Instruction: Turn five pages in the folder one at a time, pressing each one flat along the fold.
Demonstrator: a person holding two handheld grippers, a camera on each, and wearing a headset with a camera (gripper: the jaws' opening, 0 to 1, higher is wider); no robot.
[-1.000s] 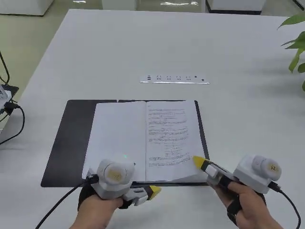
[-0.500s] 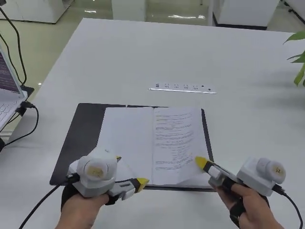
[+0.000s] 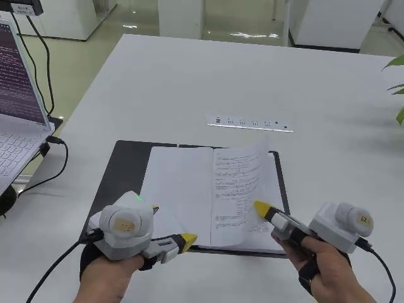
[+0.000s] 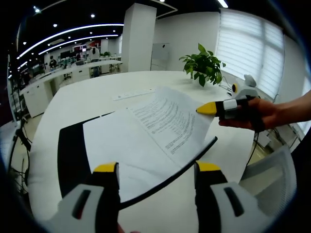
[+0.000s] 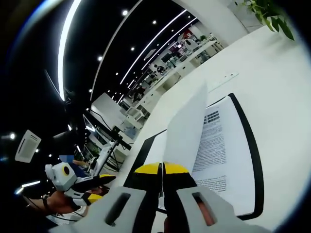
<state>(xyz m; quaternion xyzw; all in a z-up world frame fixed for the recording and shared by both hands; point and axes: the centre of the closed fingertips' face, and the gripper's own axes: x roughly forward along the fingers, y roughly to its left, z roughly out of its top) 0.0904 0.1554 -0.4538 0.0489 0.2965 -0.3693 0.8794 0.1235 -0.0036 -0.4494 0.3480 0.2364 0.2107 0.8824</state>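
Observation:
A black folder (image 3: 120,183) lies open on the white table, with a blank sheet on its left half (image 3: 180,183). My right gripper (image 3: 260,208) is shut on the lower right edge of a printed page (image 3: 240,183). That page is lifted and curls up off the right stack. In the right gripper view the page (image 5: 187,128) rises straight out of the closed jaws of my right gripper (image 5: 163,168). My left gripper (image 3: 170,224) hovers open over the folder's front left part, holding nothing. In its own view the lifted page (image 4: 170,121) and the folder's black cover (image 4: 70,155) lie beyond the spread jaws of my left gripper (image 4: 155,167).
A white power strip (image 3: 249,123) lies behind the folder. At the left edge stands an open laptop (image 3: 16,107), with black cables (image 3: 53,170) trailing beside it. Leaves of a plant (image 3: 398,88) reach in at the right. The table (image 3: 208,69) stretches far beyond.
The right edge of the printed page has come up off the stack in the right gripper. The left gripper has shifted left. The head camera has tilted up and left.

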